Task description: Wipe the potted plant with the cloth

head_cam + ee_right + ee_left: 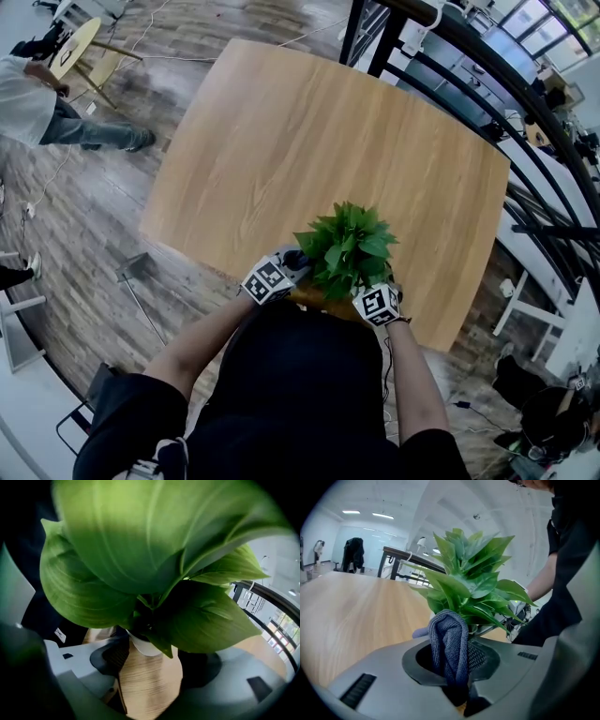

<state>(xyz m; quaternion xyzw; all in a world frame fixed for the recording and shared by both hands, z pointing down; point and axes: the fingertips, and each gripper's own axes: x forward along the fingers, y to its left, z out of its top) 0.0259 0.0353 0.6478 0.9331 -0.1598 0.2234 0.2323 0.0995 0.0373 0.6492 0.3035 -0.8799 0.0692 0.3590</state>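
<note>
The left claw point(457, 681) was clenched on a folded grey cloth point(449, 641), just ahead of it the potted plant point(471, 581). The right claw point(154, 665) was released, its tips flanking the pot on the table point(309, 141). Wiping seemed barely begun, with most leaves left.

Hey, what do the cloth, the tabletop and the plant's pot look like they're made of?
Cloth: dark grey-blue woven or knitted fabric, possibly microfibre. It looks matte, with a fine ribbed texture.
Tabletop: light wood or wood-look laminate, with long grain lines and a smooth satin surface.
Pot: white, smooth and slightly glossy, likely ceramic or plastic. Little of it shows under the leaves.
</note>
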